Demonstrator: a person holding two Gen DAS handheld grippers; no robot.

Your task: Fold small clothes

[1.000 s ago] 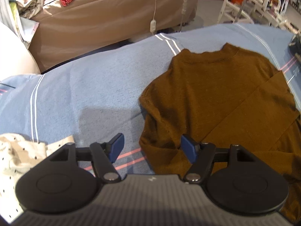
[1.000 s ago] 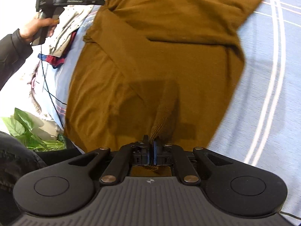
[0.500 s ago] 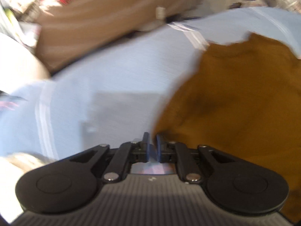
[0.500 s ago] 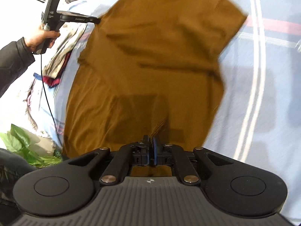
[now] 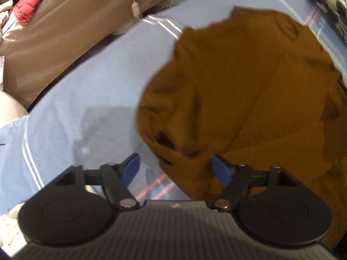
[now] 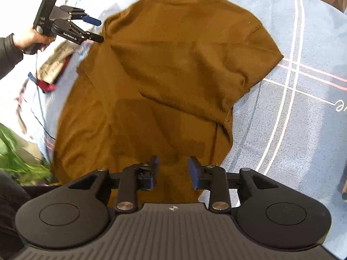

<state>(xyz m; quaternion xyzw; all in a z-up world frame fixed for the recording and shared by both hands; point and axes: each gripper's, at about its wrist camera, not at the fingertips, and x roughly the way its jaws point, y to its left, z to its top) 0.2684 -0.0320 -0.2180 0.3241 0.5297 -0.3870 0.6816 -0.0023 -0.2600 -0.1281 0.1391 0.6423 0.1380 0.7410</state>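
Brown sweater [image 6: 173,69] lies on the blue sheet [image 6: 292,108], near hem hidden behind my tongs. Left gripper [image 5: 175,169] and right gripper [image 6: 173,169] both gape wide, holding nothing. Left view's blurry.

A light blue sheet [image 5: 91,91] with thin white stripes and pink lines covers the bed. Behind it stands a tan sofa [image 5: 65,28] with a red jacket [image 5: 32,2] lying on top, and a white cord [image 5: 135,6] hangs in front of it. Green leaves [image 6: 15,158] show at the bed's edge, below a pile of other clothes [image 6: 54,65]. A black-and-white patterned cloth [image 5: 327,2] lies at the far corner.
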